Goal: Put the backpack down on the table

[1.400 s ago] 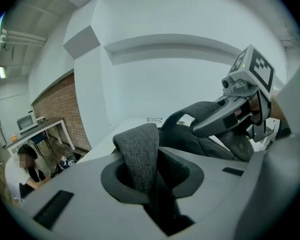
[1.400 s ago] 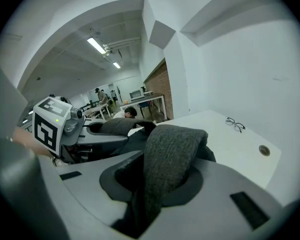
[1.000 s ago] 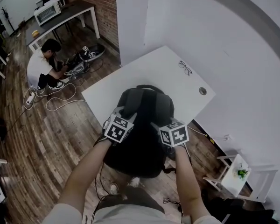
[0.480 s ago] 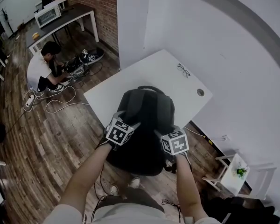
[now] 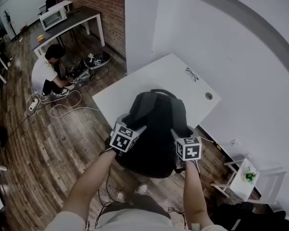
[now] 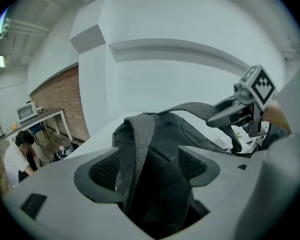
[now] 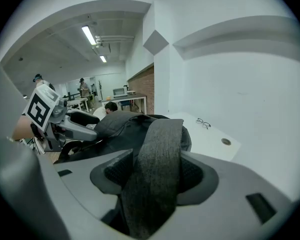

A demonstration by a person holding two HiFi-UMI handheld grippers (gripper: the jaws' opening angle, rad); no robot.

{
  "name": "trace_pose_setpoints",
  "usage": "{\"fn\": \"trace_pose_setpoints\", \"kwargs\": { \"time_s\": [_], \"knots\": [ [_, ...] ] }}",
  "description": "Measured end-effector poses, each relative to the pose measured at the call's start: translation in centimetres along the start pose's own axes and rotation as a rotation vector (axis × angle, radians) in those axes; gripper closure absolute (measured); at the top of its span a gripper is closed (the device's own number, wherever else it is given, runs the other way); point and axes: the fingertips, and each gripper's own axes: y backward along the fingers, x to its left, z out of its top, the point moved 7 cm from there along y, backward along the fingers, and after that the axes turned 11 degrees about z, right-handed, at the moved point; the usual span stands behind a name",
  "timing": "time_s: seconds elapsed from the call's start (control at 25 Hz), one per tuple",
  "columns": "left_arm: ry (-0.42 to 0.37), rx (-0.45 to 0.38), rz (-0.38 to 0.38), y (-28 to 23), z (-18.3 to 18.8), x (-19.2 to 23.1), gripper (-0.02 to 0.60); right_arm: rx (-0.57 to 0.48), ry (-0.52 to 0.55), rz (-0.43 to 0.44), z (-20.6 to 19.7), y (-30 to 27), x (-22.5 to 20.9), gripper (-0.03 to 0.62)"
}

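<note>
The black backpack (image 5: 156, 129) lies on the near corner of the white table (image 5: 149, 78), its lower end hanging over the edge toward me. My left gripper (image 5: 135, 125) is at its left side and my right gripper (image 5: 179, 132) at its right. In the left gripper view the left gripper (image 6: 149, 166) has just been opening; a grey shoulder strap (image 6: 135, 149) hangs loose between the wide jaws. In the right gripper view the right gripper (image 7: 155, 171) has also been opening. The other broad strap (image 7: 157, 159) lies flat across its gap, not squeezed.
Eyeglasses (image 5: 191, 72) and a round cable hole (image 5: 208, 96) are on the table's far part by the white wall. A person (image 5: 45, 71) crouches on the wooden floor at left among cables. A small white stand with a plant (image 5: 245, 177) is at right.
The backpack has come to lie further up on the table corner. Both grippers have drawn back slightly toward me, and the right one has shifted right.
</note>
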Motion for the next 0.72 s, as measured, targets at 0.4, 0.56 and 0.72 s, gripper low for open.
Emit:
{"fn": "trace_pose_setpoints", "kwargs": {
  "time_s": [0.4, 0.56, 0.72],
  "knots": [
    [-0.007, -0.027, -0.032, 2.8, -1.0, -1.4, 0.213, 0.079, -0.015, -0.086, -1.9, -0.1, -1.1, 0.345],
    [-0.002, -0.028, -0.045, 2.5, -0.7, -2.0, 0.213, 0.1, -0.065, -0.07, -2.9, -0.6, -2.1, 0.336],
    [-0.007, -0.033, -0.056, 2.0, -0.4, -3.0, 0.213, 0.072, -0.079, -0.084, -3.4, -0.2, -3.0, 0.336]
  ]
}}
